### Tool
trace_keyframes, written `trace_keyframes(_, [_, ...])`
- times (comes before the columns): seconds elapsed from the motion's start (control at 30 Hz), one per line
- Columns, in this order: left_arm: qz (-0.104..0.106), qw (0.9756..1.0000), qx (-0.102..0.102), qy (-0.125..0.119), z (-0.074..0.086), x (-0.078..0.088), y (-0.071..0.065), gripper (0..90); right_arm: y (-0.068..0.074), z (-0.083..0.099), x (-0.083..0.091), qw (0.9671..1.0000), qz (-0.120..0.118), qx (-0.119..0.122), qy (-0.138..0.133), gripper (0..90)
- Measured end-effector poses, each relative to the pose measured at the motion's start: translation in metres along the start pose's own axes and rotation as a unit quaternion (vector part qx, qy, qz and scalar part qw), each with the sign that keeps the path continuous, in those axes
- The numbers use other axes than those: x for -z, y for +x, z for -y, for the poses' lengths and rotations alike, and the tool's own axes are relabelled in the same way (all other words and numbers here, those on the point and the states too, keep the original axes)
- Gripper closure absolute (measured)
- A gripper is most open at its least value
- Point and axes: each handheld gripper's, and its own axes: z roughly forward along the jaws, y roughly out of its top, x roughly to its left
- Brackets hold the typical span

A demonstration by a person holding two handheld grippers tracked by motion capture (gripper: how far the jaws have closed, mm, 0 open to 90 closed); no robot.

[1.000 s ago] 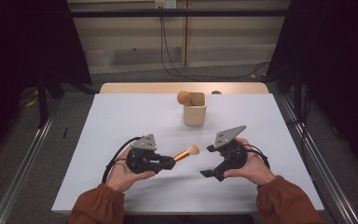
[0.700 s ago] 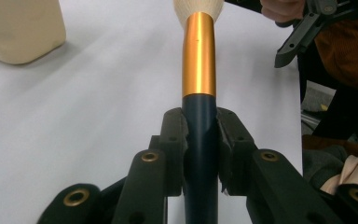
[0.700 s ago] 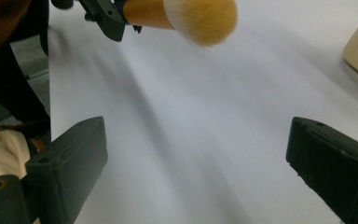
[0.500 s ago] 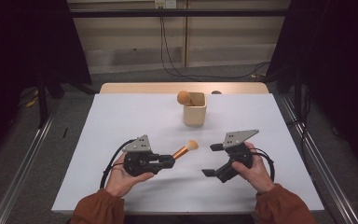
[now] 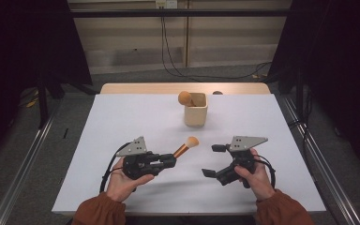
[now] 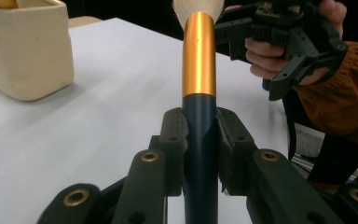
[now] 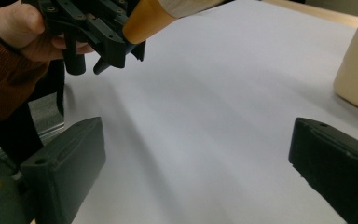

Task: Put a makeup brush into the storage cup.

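Dark blue handle, gold ferrule, pale bristle head: 1 brush, lower centre of the high view, held off the white table and slanting up to the right. Its handle is clamped between the 2 closed jaws of the left gripper, lower left of centre in that view; the left gripper view shows the handle squeezed between both pads, the ferrule rising to the top centre of the frame. Right gripper, lower right of centre in the high view: jaws spread wide, nothing between them, near the brush head but apart from it. The right gripper view shows its 2 black jaws at the bottom corners with bare table between. Cream square cup, upper centre of the high view, stands upright on the table, well apart from both grippers, with 1 second brush head showing at its rim.
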Motion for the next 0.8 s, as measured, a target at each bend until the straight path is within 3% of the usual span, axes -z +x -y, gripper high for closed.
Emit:
trace_keyframes(0.13, [0.004,0.9999,0.001,-0.011,0.003,-0.003,-0.001,74.5,0.001,0.003,0.0,0.9988,0.0,-0.005,-0.049,3.4])
trace_keyframes(0.4, [0.01,0.9994,-0.005,-0.033,0.003,-0.007,-0.004,74.5,0.004,0.003,-0.006,0.9947,-0.008,-0.003,-0.103,2.0])
trace_keyframes(0.5, [0.012,0.9991,-0.008,-0.039,0.002,-0.01,-0.004,74.5,0.005,0.001,-0.007,0.9928,-0.015,-0.009,-0.118,3.2])
trace_keyframes(0.7, [0.013,0.9991,-0.014,-0.038,-0.002,-0.013,-0.005,74.5,0.007,-0.004,-0.012,0.9906,-0.044,-0.008,-0.129,2.9])
trace_keyframes(0.8, [0.016,0.9988,-0.016,-0.043,-0.004,-0.015,-0.005,74.5,0.008,-0.008,-0.016,0.9901,-0.047,-0.009,-0.132,2.7])
